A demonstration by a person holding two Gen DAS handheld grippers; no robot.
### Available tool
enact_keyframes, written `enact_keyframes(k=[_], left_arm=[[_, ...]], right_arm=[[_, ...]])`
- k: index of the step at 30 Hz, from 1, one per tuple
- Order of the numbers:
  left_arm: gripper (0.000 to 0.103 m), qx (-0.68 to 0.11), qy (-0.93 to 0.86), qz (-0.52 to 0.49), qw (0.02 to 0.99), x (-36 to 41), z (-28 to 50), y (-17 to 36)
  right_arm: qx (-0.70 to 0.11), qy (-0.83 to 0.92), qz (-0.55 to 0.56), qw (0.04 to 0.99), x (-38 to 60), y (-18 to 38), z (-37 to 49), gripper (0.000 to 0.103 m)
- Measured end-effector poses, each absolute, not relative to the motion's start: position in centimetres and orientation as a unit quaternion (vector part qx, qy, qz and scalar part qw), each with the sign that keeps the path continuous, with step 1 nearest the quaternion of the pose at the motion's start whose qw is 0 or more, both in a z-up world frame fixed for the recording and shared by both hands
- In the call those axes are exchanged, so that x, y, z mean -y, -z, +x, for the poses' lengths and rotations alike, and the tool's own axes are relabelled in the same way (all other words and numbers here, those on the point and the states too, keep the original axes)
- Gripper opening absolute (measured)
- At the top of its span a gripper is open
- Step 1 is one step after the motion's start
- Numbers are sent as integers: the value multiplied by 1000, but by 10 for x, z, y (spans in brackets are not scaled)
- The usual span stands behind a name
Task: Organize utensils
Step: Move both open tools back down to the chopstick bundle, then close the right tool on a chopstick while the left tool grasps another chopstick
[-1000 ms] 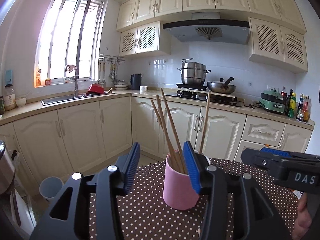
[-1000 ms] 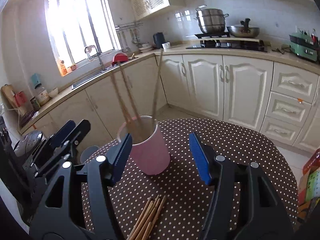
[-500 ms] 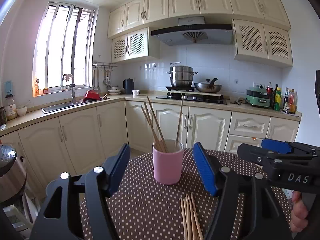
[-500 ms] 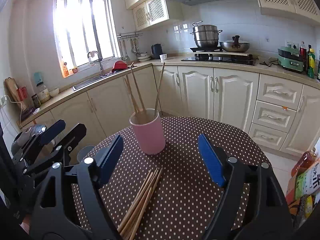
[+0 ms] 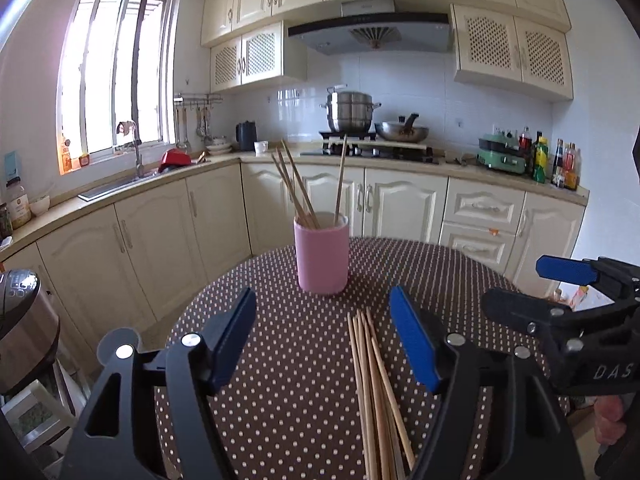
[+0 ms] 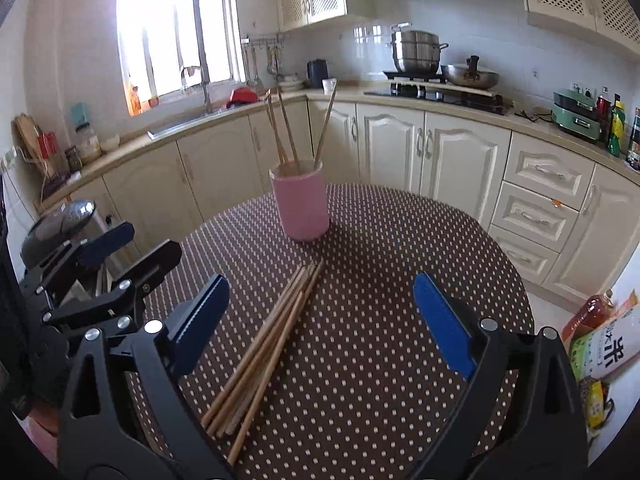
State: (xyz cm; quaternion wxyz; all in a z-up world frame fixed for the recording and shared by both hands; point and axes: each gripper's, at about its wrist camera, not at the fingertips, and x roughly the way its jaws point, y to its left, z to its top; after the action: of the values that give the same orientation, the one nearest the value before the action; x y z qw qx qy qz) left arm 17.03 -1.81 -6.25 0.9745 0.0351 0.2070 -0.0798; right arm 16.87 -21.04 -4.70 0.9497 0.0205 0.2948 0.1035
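1. Both grippers are now farther back from the pink cup [image 5: 321, 258] than 1 s ago; then the cup stood right at the pads, now it is well ahead of them on the table.
2. Left gripper [image 5: 323, 338]: jaws have just been opening, now fairly wide. Nothing is pressed betw. the blue pads; only the tips of the loose chopsticks [image 5: 374, 384] lie on the cloth under the gap, nearer the right pad.
3. Right gripper [image 6: 320, 320]: jaws have just been opening too, now very wide, and hold nothing. Same loose bundle lies on the table below the gap, slanted, its far ends toward the cup.
4. Pink cup stands upright on the far part of the round table [image 6: 420, 248], which has a brown cloth w. white dots. Four chopsticks in cup [image 6: 286, 136] lean on the rim: three to the left, one to the right.
5. Loose bundle is near the cup but not touching it.
6. In the left view the right gripper shows at the right edge w. a bit of a hand [image 5: 610, 426] under it.
7. Behind: cream cabinets [image 5: 404, 204], sink [image 5: 120, 186] under a window, steel pot [image 5: 352, 114] and wok [image 5: 402, 130] on the stove.
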Motion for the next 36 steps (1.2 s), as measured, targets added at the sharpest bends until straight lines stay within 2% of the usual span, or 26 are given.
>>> enact_keyframes(k=[8,15,23,36], left_arm=[[69,-255,75,60,962,19,176,96],[69,-300,83,76,947,19,183,123],[69,-348,122,60,927,10,190,146],[69,-371,100,70,920,-4,195,165]], right_arm=[[-351,-90,34,932,210,85,176,92],[-440,-84,78,891,221,125,200,92],[-484,-91,114,863,224,151,218,92],[-479,-86,68,871,193,164,230,92]])
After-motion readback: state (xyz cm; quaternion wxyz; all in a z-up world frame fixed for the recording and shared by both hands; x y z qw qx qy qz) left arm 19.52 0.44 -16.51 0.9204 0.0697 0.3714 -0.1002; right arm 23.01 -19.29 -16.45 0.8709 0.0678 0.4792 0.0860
